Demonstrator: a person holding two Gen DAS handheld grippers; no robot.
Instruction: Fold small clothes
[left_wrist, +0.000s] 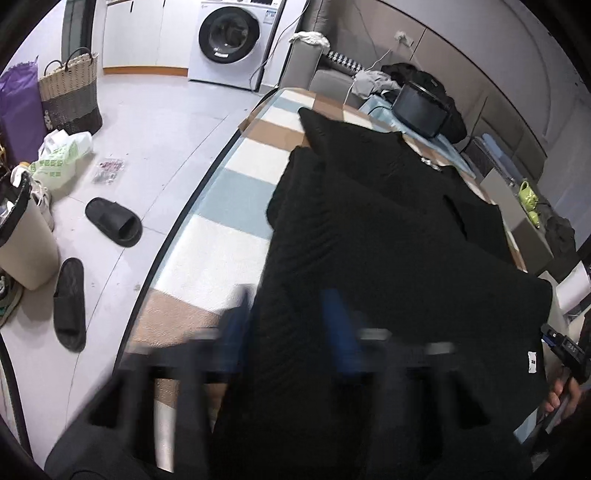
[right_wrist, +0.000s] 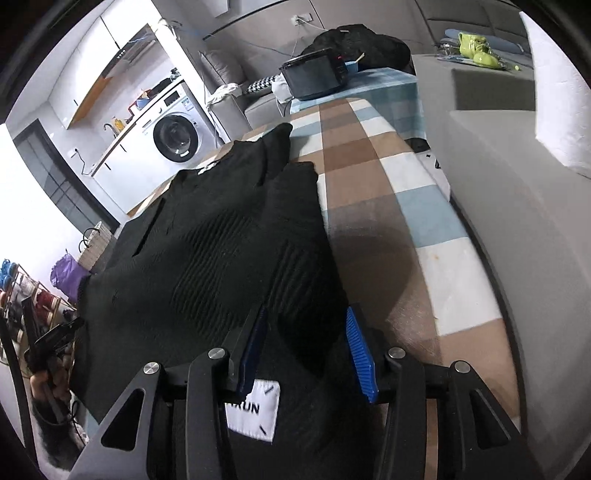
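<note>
From my right wrist feed: right hand-held gripper (right_wrist: 308, 354) low in frame, blue ribbed fingers (right_wrist: 360, 354) spread, black ribbed garment (right_wrist: 207, 258) bunched between them. White sewn label (right_wrist: 255, 411) on garment sits just under gripper base. Garment lies across checked table (right_wrist: 391, 177), sleeves reaching toward far end. Black pot (right_wrist: 314, 79) at far end. Washing machine (right_wrist: 173, 138) at back left. Other hand-held gripper (right_wrist: 51, 343) at garment's left edge, too dark to judge.
</note>
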